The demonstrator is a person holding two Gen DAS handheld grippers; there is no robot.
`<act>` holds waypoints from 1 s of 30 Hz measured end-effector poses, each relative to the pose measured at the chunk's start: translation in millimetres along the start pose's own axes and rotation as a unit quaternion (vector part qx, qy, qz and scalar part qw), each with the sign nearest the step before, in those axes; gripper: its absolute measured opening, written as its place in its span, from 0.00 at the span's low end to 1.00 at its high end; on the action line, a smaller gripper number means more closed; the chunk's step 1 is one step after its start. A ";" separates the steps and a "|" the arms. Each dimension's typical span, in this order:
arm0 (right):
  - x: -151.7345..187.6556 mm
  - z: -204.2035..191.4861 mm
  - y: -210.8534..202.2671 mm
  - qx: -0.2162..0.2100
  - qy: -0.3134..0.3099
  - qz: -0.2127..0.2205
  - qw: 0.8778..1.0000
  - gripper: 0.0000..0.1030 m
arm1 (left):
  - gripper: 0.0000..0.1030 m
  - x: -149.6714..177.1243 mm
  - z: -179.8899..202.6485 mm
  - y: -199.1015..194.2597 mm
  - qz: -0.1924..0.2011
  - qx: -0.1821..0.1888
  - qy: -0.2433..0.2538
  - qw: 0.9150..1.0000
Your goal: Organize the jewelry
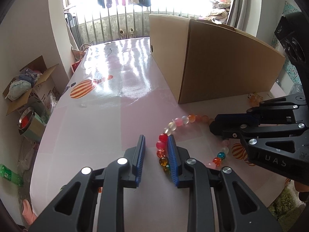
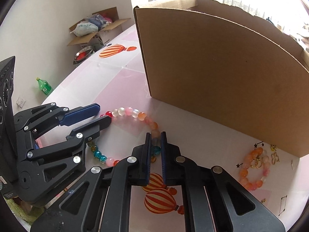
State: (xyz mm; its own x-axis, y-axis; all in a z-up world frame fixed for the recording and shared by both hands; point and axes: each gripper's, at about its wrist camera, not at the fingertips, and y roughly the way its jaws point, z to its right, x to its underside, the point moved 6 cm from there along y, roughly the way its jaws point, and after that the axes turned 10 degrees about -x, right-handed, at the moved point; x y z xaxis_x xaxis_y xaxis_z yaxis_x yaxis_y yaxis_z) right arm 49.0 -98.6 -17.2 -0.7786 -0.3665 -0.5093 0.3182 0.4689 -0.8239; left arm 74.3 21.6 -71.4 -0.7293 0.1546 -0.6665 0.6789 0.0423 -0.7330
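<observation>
Right claw (image 2: 155,141) pinches the bead bracelet (image 2: 133,113) before the cardboard box (image 2: 222,77); left claw (image 1: 156,145) slightly spread, beads against one finger.

Green bottle (image 2: 44,87) beside floor carton (image 2: 100,31)

beaded bracelet (image 2: 133,114): one closed loop of round glass-like beads, lying flat on the pale pink tabletop just in front of the cardboard box. colours run red, frosted white, pink and orange along the far arc; teal, amber, pink and orange-red crackle beads along the near arc. second beaded bracelet (image 2: 253,168): smaller loop of orange, peach and pink beads, lying flat near the box's right corner, well apart from the first. gold-coloured small pieces (image 2: 274,157): rings and a charm, resting on and just beside the second bracelet; details too small to tell.
</observation>
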 end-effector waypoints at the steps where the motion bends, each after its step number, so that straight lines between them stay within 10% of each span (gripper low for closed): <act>1: 0.5 1.4 -0.7 -0.004 0.006 0.001 1.000 0.07 | 0.11 -0.4 -0.5 0.0 -0.001 0.004 -0.003 1.000; 19: 2.0 11.8 -50.3 -0.023 0.016 0.074 0.997 0.07 | 0.09 -17.4 3.4 -47.8 0.042 0.015 -0.014 0.999; 30: -10.2 20.1 -131.1 -0.007 -0.014 0.172 0.985 0.07 | 0.09 -67.2 20.3 -123.4 0.145 0.031 0.008 0.989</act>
State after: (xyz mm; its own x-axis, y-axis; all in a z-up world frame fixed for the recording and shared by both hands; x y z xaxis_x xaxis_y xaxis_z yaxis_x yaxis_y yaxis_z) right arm 26.1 -172.5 91.0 -0.6116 -0.2059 -0.7639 0.5526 0.5798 -0.5987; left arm 37.8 -14.0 61.1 -0.5036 0.1679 -0.8475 0.8520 -0.0658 -0.5193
